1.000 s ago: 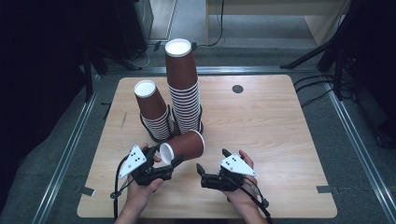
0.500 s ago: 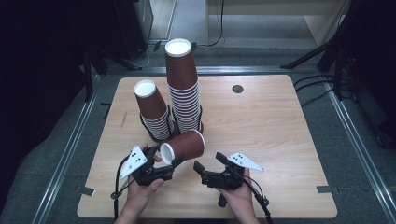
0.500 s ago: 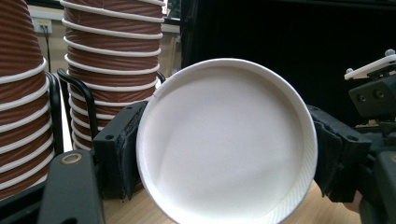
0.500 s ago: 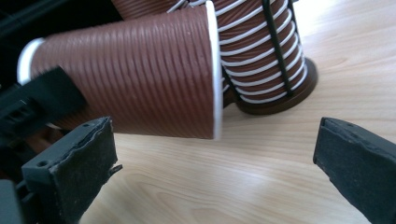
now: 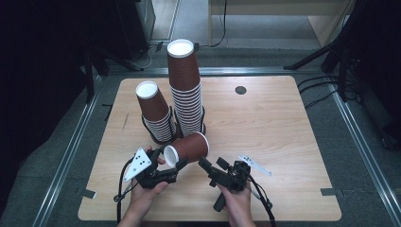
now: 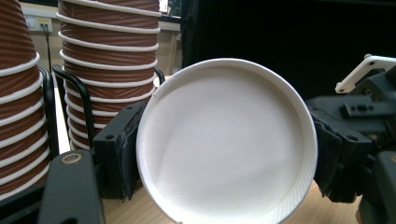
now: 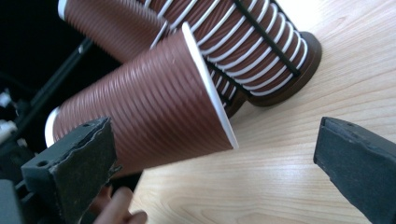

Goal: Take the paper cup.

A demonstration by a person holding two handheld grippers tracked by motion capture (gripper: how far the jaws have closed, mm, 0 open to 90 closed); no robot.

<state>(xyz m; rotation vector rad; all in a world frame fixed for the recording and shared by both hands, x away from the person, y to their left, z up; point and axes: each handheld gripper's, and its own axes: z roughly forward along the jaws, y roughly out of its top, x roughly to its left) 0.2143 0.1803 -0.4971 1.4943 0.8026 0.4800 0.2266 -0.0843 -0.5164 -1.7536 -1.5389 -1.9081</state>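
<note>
Ribbed brown paper cup, lying sideways, is clamped by left gripper, apparently near its rim; right gripper is held wide open and empty, just beside its base.

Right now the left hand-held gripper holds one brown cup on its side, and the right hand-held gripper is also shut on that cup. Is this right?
Not quite. The left hand-held gripper does hold the cup on its side, but the right hand-held gripper is open: the right gripper view shows its jaws wide apart, with the cup ahead, not clamped.
</note>
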